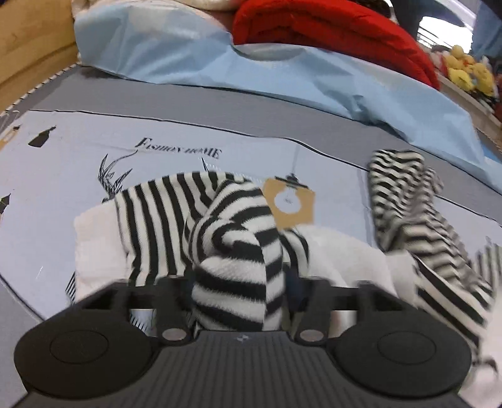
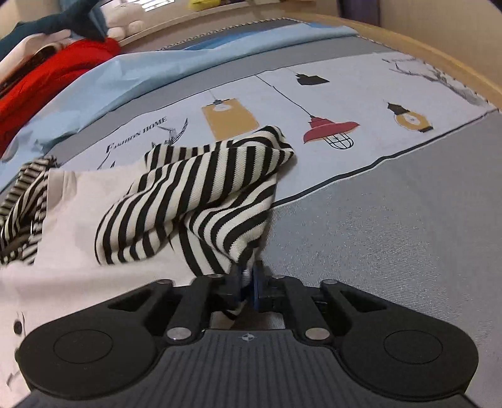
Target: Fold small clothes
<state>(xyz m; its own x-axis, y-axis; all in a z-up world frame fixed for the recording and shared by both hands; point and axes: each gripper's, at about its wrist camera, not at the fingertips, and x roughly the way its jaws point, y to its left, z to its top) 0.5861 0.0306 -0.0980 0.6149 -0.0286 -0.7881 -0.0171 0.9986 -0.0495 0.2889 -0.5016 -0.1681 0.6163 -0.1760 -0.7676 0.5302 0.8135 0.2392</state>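
Observation:
A small garment with a white body [image 2: 69, 219] and black-and-white striped sleeves lies on the printed bed sheet [image 2: 392, 204]. My left gripper [image 1: 238, 282] is shut on one striped sleeve [image 1: 232, 251], bunched and lifted between its fingers. The other striped sleeve [image 1: 408, 207] shows at the right, blurred. My right gripper [image 2: 249, 282] is shut on that striped sleeve [image 2: 194, 201], pinching its lower edge between the blue pads, with the sleeve draped over the white body. The far sleeve [image 2: 25, 201] shows at the left.
A light blue cloth [image 1: 219, 59] and a red blanket [image 1: 339, 34] are piled at the back of the bed. Plush toys [image 1: 467, 72] sit at the far right. A wooden frame [image 2: 439, 59] borders the bed. A white plush toy [image 2: 122, 18] lies behind.

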